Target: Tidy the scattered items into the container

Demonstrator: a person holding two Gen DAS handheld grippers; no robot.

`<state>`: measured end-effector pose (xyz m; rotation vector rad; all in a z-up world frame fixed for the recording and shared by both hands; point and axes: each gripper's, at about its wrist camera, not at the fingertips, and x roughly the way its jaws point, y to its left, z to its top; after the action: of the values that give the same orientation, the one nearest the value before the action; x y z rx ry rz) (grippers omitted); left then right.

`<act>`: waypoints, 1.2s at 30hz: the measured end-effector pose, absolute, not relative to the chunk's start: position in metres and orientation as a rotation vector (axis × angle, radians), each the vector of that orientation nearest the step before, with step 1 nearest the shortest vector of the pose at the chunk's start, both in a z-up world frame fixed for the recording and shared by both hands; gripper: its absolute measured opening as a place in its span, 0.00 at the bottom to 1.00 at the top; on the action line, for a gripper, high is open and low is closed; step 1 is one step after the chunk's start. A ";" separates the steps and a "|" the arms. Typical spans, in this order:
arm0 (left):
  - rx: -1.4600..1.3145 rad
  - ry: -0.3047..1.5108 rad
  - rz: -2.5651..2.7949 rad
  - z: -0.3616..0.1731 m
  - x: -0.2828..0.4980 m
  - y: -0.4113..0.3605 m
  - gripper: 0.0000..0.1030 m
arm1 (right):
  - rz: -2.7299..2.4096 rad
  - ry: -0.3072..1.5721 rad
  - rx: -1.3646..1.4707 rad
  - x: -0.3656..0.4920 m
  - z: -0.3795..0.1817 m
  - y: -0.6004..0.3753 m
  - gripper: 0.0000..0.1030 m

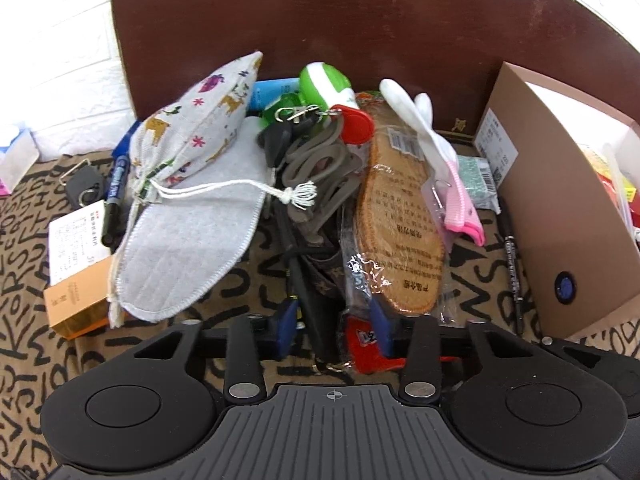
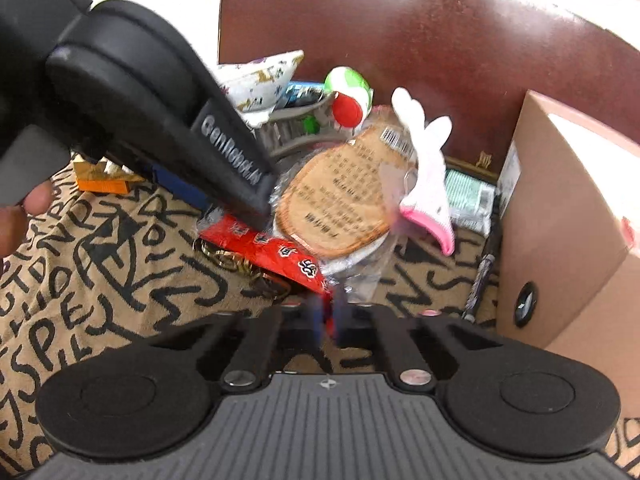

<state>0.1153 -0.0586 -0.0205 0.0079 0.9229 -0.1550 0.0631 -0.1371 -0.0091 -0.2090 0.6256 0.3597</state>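
Observation:
Scattered items lie in a heap on a letter-patterned cloth (image 1: 36, 240). My left gripper (image 1: 333, 320) points down at the heap's near edge. A black strap (image 1: 310, 296) and one end of a red packet (image 1: 366, 344) fill the narrow gap between its blue pads. In the right wrist view one left finger (image 2: 240, 168) rests on that red packet (image 2: 264, 246). My right gripper (image 2: 326, 316) is shut on the packet's near corner. A brown insole in clear wrap (image 1: 400, 232) (image 2: 336, 208) lies just behind. The open cardboard box (image 1: 560, 220) (image 2: 560, 220) stands to the right.
Left of the heap lie a grey insole (image 1: 192, 240), a printed drawstring pouch (image 1: 192, 136), a blue marker (image 1: 116, 196), a car key (image 1: 84, 188) and an orange carton (image 1: 76, 304). A pink-white sock (image 1: 440, 152), a green toy (image 1: 324, 84) and a black pen (image 1: 514, 264) lie further right. A dark wooden board (image 1: 320, 20) closes the back.

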 end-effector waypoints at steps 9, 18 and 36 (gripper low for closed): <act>-0.052 0.918 -0.148 -0.008 0.093 -0.040 0.61 | 0.418 0.570 -0.228 0.038 0.012 -0.139 0.00; -0.124 0.937 -0.191 -0.008 0.076 -0.032 0.74 | 0.404 0.519 -0.298 0.010 0.020 -0.135 0.04; -0.024 0.912 -0.219 -0.009 0.110 -0.054 0.65 | 0.350 0.551 -0.369 0.051 -0.010 -0.127 0.39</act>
<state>0.1096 -0.0542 -0.0092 -0.0235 0.9120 -0.2192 0.0514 -0.1271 -0.0100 -0.3694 0.5514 0.3499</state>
